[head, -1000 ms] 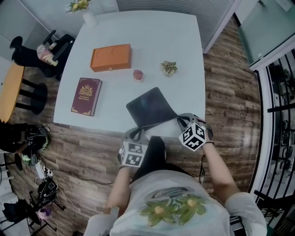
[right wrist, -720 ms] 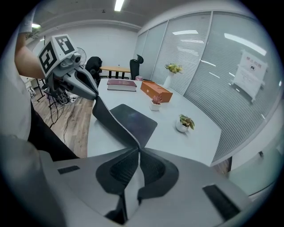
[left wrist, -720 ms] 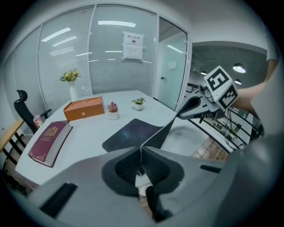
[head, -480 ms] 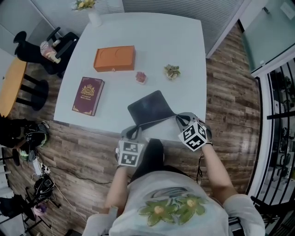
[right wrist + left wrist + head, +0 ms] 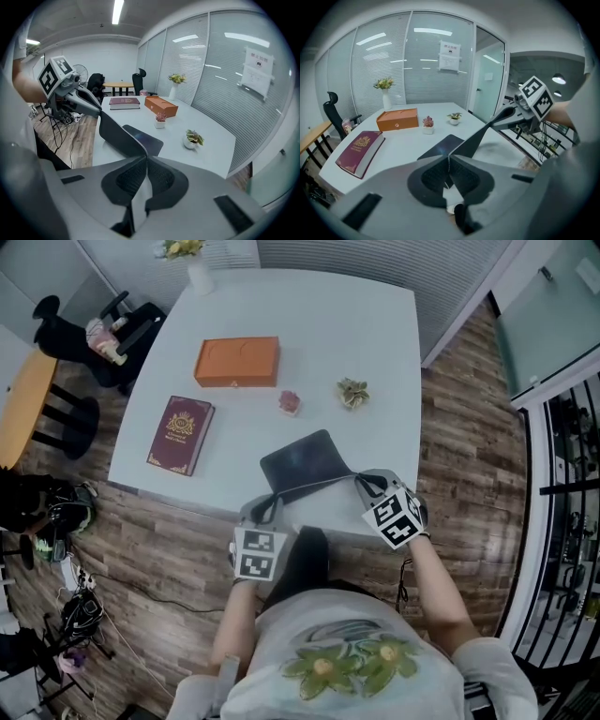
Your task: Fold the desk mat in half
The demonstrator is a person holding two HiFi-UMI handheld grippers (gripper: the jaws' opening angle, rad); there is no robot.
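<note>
Change is tiny since a sec ago: left gripper (image 5: 449,164) & right gripper (image 5: 146,164) are both staying squeezed shut on the near corners of the thin dark grey desk mat (image 5: 305,463), keeping its near edge lifted. Far half is lying flat on the near right part of the big white table (image 5: 319,324). Fold is just starting, I think; lifted edge is still needing a trip to the far side.

Office meeting room. Glass partition walls with blinds (image 5: 379,61), paper notice (image 5: 449,48) taped to the glass, white table (image 5: 328,324), black swivel chair (image 5: 331,108), ceiling strip light (image 5: 117,11), wood-plank floor (image 5: 459,456).
</note>
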